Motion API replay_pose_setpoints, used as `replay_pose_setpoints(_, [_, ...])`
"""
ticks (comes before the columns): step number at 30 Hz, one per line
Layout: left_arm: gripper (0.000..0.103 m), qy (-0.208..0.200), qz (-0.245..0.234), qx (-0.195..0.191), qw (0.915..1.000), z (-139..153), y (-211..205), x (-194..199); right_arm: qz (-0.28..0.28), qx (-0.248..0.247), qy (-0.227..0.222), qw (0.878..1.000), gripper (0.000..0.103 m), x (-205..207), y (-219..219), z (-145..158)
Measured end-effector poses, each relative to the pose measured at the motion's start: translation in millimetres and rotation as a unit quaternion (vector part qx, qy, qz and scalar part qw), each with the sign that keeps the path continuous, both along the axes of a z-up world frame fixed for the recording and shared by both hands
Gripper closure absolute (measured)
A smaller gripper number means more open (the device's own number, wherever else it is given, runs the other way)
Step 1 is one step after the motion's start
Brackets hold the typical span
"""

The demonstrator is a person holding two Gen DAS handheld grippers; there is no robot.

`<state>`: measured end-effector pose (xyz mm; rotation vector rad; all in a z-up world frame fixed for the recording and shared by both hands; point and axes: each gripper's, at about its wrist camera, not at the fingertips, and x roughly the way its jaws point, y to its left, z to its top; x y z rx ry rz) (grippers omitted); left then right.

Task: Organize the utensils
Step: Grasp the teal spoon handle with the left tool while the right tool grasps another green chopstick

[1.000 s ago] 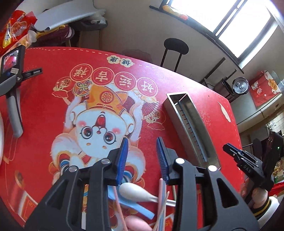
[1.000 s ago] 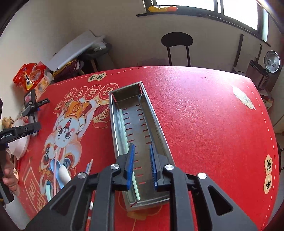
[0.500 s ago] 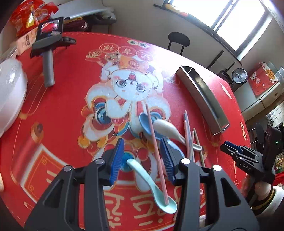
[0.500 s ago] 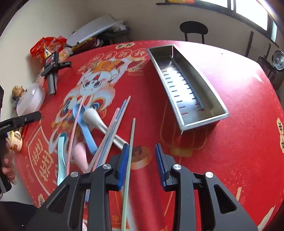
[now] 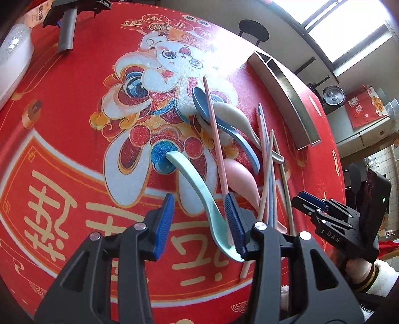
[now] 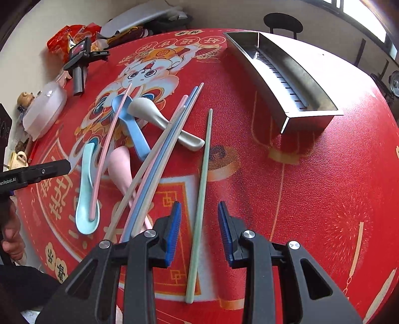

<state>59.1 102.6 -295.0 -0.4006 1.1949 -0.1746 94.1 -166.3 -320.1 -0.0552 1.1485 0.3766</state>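
Spoons and chopsticks lie in a loose pile on the red printed table mat. My left gripper is open just over the mint spoon, whose handle runs between the fingers close to the right pad. A pink chopstick crosses the blue spoon. A grey spoon and a pink spoon lie beside them. My right gripper is open, and the pale green chopstick runs between its fingers untouched. The steel tray stands at the far right and looks empty.
A spare black gripper lies at the far left of the table beside a translucent white lid and a red snack bag. A black stool stands beyond the table. A hand shows at the left edge.
Both grippers have drawn back from the tray end toward the near edge and sunk over the utensil pile. Both pairs of jaws stand a little wider than a second ago.
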Motion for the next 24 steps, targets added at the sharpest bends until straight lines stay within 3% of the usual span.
replay_pose_setpoints(11, [0.059, 0.005, -0.004, 0.014, 0.9999, -1.8, -2.2, -0.3, 0.007, -0.033, 0.010, 0.999, 0.073, -1.2, 1.9, -12.0])
replay_pose_setpoints(16, [0.059, 0.005, -0.021, 0.015, 0.9997, -5.9, -11.0, 4.5, 0.026, -0.060, -0.014, 0.998, 0.073, -1.4, 13.0, -13.5])
replay_pose_setpoints(19, [0.059, 0.013, -0.020, 0.009, 0.9997, -11.1, -12.3, 8.2, 0.037, -0.074, -0.019, 0.996, 0.083, -1.6, 14.5, -12.8])
replay_pose_setpoints(21, [0.059, 0.016, -0.019, 0.006, 0.9997, -14.1, -13.5, 10.0, 0.038, -0.073, -0.016, 0.997, 0.095, -0.1, 11.9, -12.3])
replay_pose_setpoints(24, [0.059, 0.020, -0.017, 0.002, 0.9997, -18.4, -16.0, 14.3, 0.037, -0.065, -0.011, 0.997, 0.097, 2.0, 7.0, -12.2])
